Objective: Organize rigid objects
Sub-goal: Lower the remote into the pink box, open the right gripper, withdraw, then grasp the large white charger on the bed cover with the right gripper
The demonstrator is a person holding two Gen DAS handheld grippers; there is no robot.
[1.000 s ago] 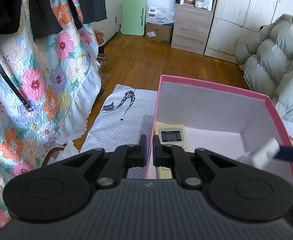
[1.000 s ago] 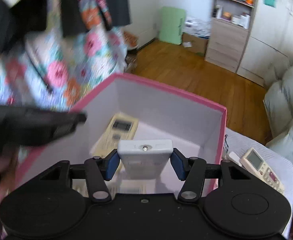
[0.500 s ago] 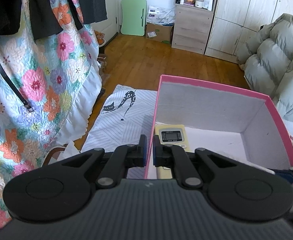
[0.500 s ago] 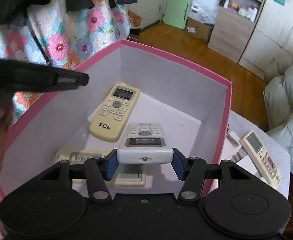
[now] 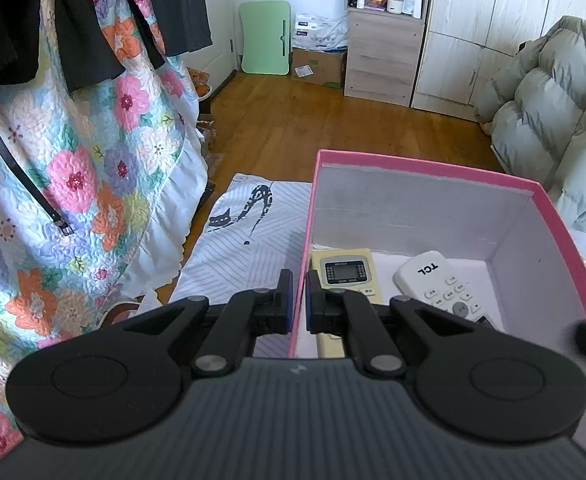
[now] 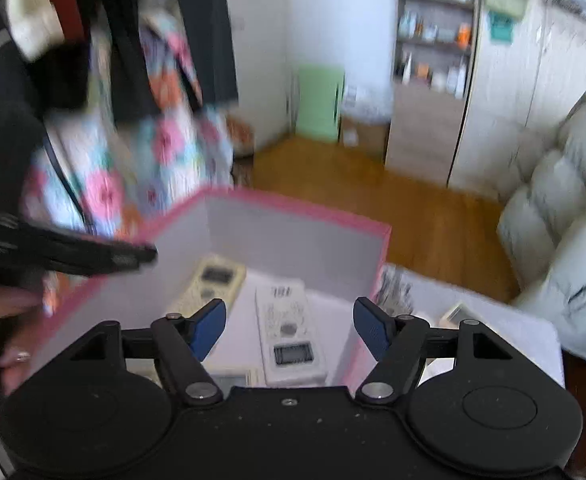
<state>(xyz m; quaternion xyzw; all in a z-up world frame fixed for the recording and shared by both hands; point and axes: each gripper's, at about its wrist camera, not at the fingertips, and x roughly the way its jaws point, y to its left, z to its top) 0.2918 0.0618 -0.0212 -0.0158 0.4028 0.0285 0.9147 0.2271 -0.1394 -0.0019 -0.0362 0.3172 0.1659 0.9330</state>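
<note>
A pink box [image 5: 533,190] with a white inside stands on a striped cloth. My left gripper [image 5: 299,304] is shut on the box's near left wall [image 5: 301,264]. Inside lie a yellowish remote [image 5: 347,270] and a white TCL remote [image 5: 437,284]. In the right wrist view my right gripper [image 6: 289,326] is open and empty above the box [image 6: 293,210]. Below it lie a white remote [image 6: 287,332], the yellowish remote [image 6: 213,284] and a third remote [image 6: 229,378] partly hidden by the gripper body. Another remote [image 6: 455,314] lies outside the box on the right.
A floral quilt with dark clothes [image 5: 73,140] hangs on the left. A grey puffy coat [image 5: 553,120] lies on the right. Wooden floor, a shelf unit [image 5: 385,40] and wardrobes are beyond. The cat-print cloth [image 5: 249,236] covers the surface left of the box.
My right gripper opened and let the white remote go into the box, then lifted and drew back. The left gripper has stayed on the box wall.
</note>
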